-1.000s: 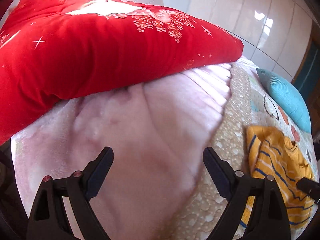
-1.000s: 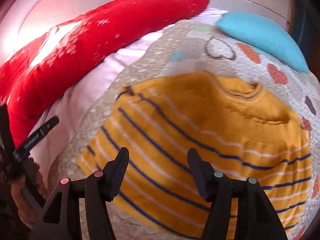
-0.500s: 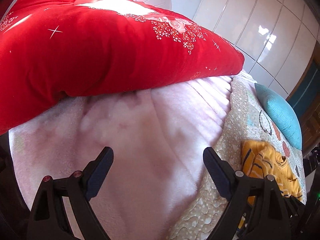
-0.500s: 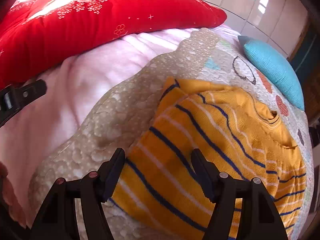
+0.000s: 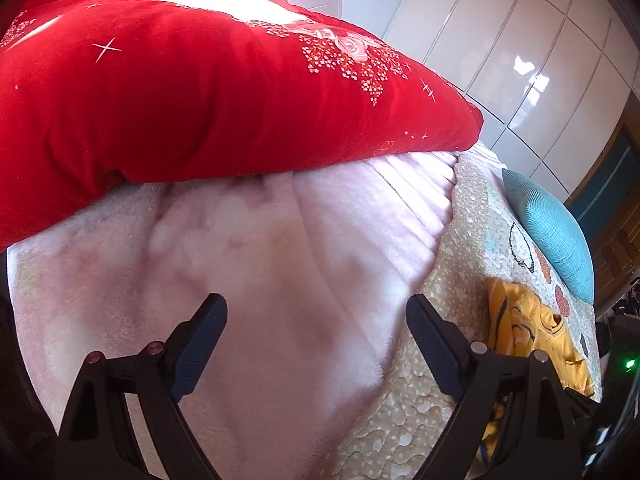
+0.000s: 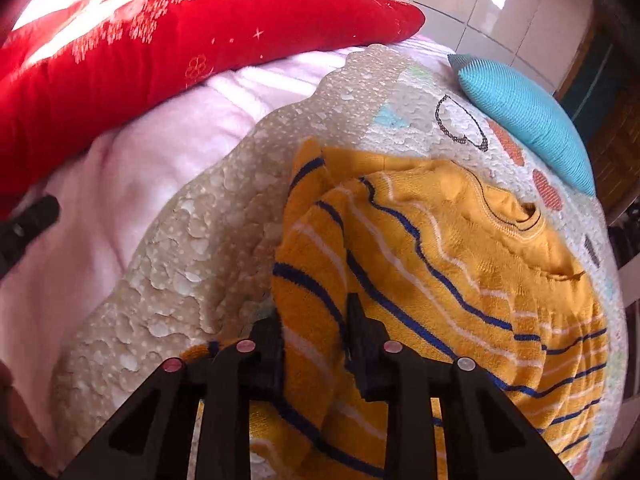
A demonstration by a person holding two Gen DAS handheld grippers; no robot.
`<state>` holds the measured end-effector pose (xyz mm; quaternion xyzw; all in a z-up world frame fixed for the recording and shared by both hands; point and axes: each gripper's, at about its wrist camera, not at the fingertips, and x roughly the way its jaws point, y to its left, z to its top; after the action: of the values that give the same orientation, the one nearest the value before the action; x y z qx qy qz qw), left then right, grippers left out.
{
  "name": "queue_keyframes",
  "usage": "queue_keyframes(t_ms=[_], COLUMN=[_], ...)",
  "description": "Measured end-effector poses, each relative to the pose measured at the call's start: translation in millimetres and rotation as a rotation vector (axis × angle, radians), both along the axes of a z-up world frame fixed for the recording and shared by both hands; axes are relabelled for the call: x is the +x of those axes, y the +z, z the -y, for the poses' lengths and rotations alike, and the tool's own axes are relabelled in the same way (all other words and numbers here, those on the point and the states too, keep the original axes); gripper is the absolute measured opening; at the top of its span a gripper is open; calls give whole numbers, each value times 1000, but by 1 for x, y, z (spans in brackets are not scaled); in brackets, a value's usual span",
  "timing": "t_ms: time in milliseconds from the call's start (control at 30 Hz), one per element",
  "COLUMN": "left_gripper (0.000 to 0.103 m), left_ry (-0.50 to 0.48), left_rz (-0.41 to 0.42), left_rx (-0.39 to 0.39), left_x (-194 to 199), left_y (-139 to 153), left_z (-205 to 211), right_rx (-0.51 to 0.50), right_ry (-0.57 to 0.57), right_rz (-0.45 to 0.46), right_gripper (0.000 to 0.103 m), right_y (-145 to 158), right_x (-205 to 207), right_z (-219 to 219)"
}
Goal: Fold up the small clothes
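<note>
A small yellow sweater (image 6: 460, 256) with blue and white stripes lies on the quilted bed cover (image 6: 192, 248). My right gripper (image 6: 314, 320) is shut on a raised fold at the sweater's near left edge. In the left wrist view the sweater (image 5: 524, 320) shows at the far right. My left gripper (image 5: 316, 320) is open and empty over the pink blanket (image 5: 248, 272), well left of the sweater.
A thick red quilt (image 5: 192, 92) is piled at the back left on the pink blanket. A teal cushion (image 6: 528, 116) lies beyond the sweater at the bed's far right. White wardrobe doors (image 5: 532, 52) stand behind the bed.
My right gripper has closed on the sweater's near left edge and bunched it up. My left gripper has stayed open over the pink blanket, shifting slightly away from the sweater.
</note>
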<state>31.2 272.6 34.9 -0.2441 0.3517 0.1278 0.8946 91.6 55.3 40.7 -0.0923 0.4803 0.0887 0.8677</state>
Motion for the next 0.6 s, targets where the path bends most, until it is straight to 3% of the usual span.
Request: queue_keyframes(t_ms=[200,267,300,467,533,600], left_gripper=[90,90,90,90,90,90], left_ry=[-89,-131,-156,-299,-352,-401], left_rz=[28,35,37,10,7,0], left_rx=[3,12,8,-14,6,50], left_x=[3,3,4,8,4,-3], left_y=[3,4,5,10,13,14], left_z=[36,53,62,118,143,166], right_rx=[300,360,375,402,415,514], right_ry=[-125,-209,-257,-490,-533,-528], right_rz=[41,66,79,81,70,68], right_gripper=[19,10,9,1,2,4], right_y=[59,71,74,50,36,29], right_x=[-15,-26,-31,-60,-73,-82], right_z=[111,165,193,317,346,365])
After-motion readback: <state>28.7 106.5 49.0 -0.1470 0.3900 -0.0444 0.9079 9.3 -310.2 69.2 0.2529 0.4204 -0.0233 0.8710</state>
